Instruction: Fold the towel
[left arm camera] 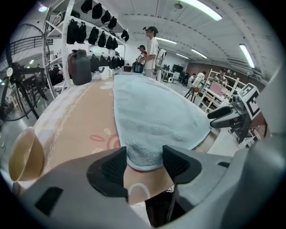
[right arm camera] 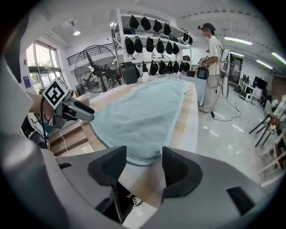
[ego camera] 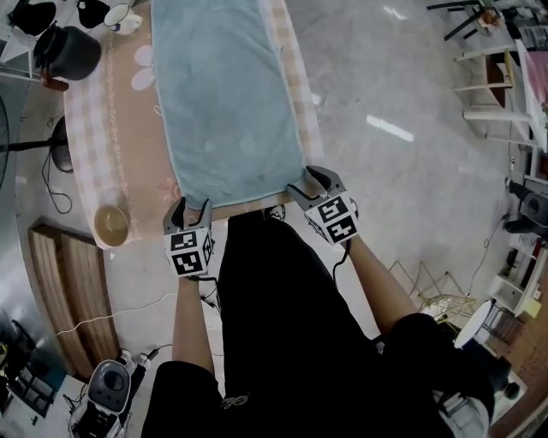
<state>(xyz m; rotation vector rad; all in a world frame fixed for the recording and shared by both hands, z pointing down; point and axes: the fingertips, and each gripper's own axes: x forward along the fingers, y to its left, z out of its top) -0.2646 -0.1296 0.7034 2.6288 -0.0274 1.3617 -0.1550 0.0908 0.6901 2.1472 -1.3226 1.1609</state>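
Observation:
A light blue towel point(ego camera: 227, 94) lies flat and lengthwise on the table point(ego camera: 120, 145), which has a peach and checked cloth. My left gripper point(ego camera: 192, 208) is at the towel's near left corner and my right gripper point(ego camera: 306, 181) at its near right corner, both at the table's near edge. In the left gripper view the towel corner point(left arm camera: 143, 154) lies between the wide-apart jaws of the left gripper point(left arm camera: 144, 164), which is open. In the right gripper view the other corner point(right arm camera: 143, 152) lies just inside the open right gripper point(right arm camera: 143, 167). Neither corner is lifted.
A tan bowl point(ego camera: 110, 225) sits on the table's near left corner. A black jug point(ego camera: 67, 51) and a white cup point(ego camera: 125, 19) stand at the far left. A wooden bench point(ego camera: 68, 282) is left of the table. A person point(right arm camera: 213, 58) stands at the far end.

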